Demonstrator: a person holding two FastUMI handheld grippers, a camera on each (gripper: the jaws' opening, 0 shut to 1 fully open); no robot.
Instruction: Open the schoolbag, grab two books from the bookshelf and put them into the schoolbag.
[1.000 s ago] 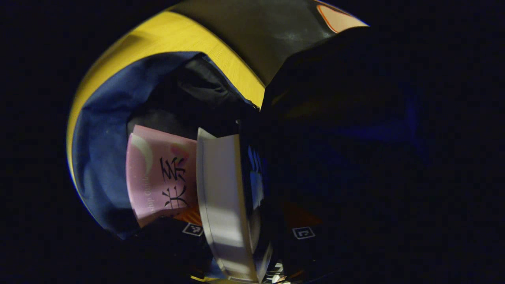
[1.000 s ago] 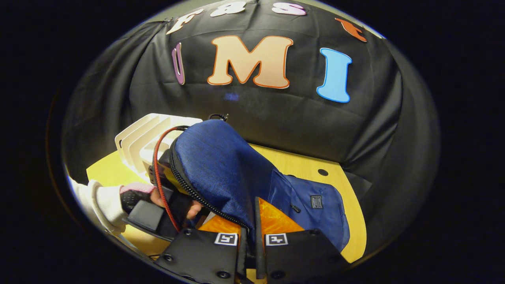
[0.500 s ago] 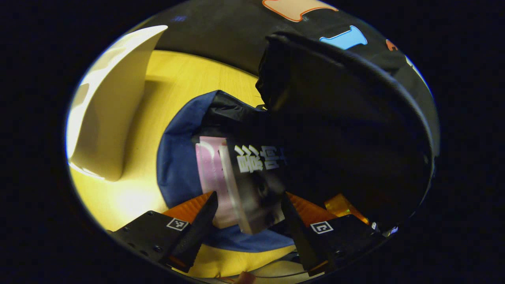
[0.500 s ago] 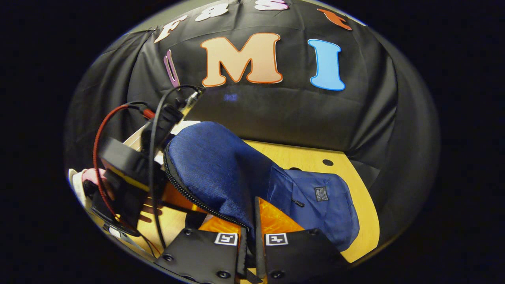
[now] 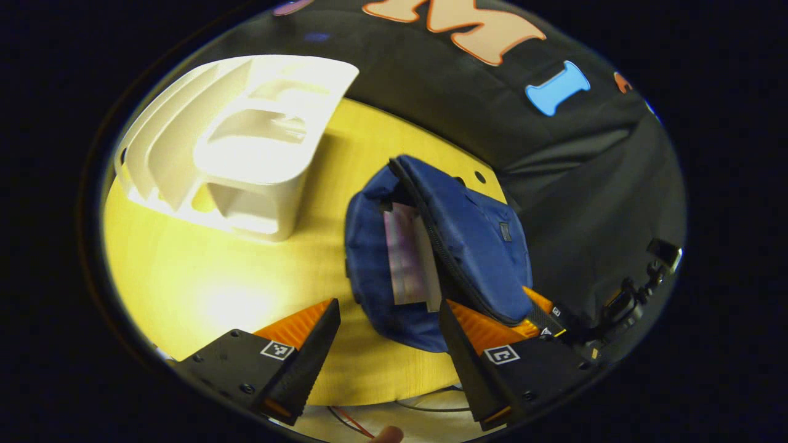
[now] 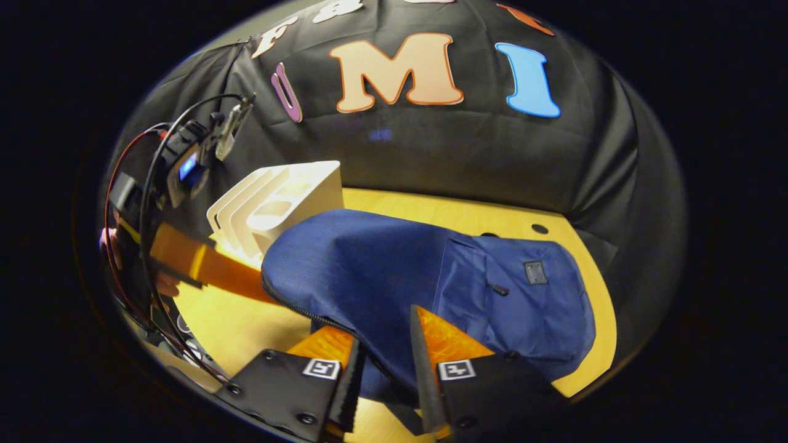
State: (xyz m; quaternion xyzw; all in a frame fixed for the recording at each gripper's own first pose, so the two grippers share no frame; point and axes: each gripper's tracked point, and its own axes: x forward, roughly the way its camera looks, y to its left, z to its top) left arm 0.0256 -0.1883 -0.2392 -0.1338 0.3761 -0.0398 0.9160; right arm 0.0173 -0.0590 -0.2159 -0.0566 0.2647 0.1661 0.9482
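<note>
A blue schoolbag (image 5: 486,246) lay on the yellow tabletop (image 5: 203,283), its zip mouth gaping, with two books (image 5: 411,258) tucked inside. The white bookshelf (image 5: 240,147) stood to the far left of it. The left claw (image 5: 385,344) hovered spread wide, gripping nothing. The right claw (image 6: 385,375) stood parted a little astride the bag's flap edge; whether it pinched the cloth was unclear.
</note>
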